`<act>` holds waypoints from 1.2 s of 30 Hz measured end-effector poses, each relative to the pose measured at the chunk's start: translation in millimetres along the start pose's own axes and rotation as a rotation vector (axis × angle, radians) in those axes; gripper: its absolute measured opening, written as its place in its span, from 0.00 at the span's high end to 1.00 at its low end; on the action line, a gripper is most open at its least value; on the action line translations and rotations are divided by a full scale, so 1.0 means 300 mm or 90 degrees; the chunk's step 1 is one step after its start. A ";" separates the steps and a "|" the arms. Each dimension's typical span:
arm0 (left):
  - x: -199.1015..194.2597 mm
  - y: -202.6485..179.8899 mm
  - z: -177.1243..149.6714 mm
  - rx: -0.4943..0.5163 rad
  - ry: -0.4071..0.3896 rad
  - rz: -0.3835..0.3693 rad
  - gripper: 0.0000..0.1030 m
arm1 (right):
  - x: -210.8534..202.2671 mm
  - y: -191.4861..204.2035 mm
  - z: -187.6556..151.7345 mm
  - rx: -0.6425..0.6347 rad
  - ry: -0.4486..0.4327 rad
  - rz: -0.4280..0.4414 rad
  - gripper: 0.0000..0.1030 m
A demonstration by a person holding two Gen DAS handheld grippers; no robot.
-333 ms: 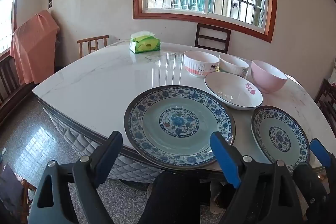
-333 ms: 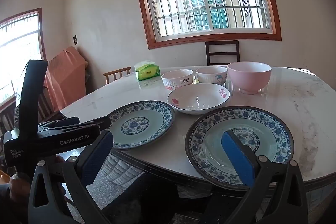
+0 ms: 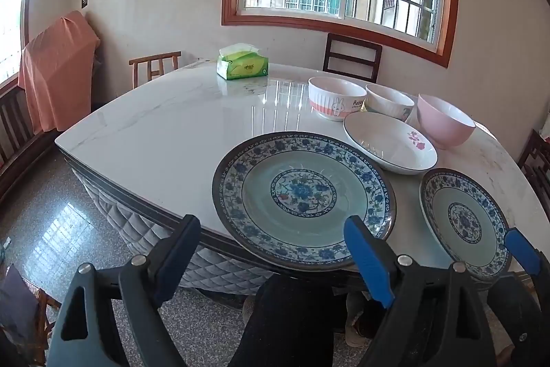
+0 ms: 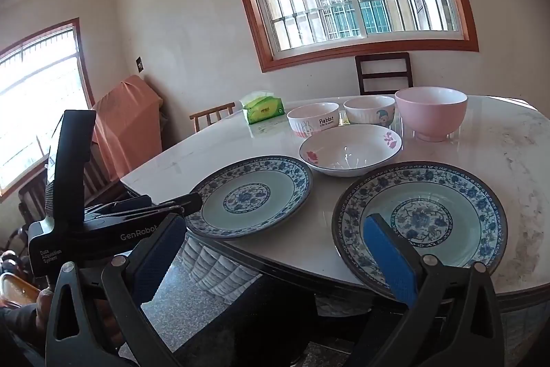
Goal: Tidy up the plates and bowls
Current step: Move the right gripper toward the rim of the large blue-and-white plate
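Two plates are set at the near edge of the table (image 3: 165, 126), the left plate (image 3: 304, 198) and the right plate (image 3: 464, 222) apart. A shallow dish (image 3: 390, 143) is placed behind them. Three bowls (image 3: 335, 97) (in a row) are positioned behind it; a tissue pack (image 3: 242, 66) is located farther back, to the left.

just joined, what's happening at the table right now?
Nothing is picked up yet. The left gripper is open in front of the near rim of one blue-patterned plate, and the right gripper is open at the other blue-patterned plate. Both plates lie flat on the marble table. Behind them sit a white shallow dish and three bowls, including a pink bowl, all untouched.
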State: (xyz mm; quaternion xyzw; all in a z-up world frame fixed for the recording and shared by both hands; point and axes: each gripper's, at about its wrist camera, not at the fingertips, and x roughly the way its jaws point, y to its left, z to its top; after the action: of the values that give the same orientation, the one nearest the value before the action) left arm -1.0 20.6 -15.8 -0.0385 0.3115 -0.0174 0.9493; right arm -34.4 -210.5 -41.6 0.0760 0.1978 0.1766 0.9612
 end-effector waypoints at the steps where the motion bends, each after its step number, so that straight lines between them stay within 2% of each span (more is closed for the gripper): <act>1: 0.005 -0.012 0.019 -0.004 0.018 0.014 0.15 | -0.003 0.006 0.000 0.003 0.002 0.005 0.00; 7: 0.015 0.000 0.020 -0.001 0.023 0.019 0.15 | 0.009 -0.005 0.025 0.023 0.020 0.041 0.00; 16: 0.032 0.009 0.017 0.008 0.024 0.028 0.15 | 0.042 0.019 0.057 0.028 0.035 0.062 0.00; 27: 0.064 0.040 0.048 0.020 0.028 0.035 0.15 | 0.152 0.034 0.088 0.051 0.089 0.095 0.05; 36: 0.121 0.089 0.068 -0.001 0.059 0.012 0.15 | 0.231 0.036 0.086 0.072 0.132 0.107 0.08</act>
State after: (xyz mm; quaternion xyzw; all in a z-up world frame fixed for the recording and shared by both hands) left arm 40.8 46.5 -23.1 -0.0355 0.3552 -0.0103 0.9341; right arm 32.4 -177.0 -40.2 0.1275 0.2984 0.2520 0.9117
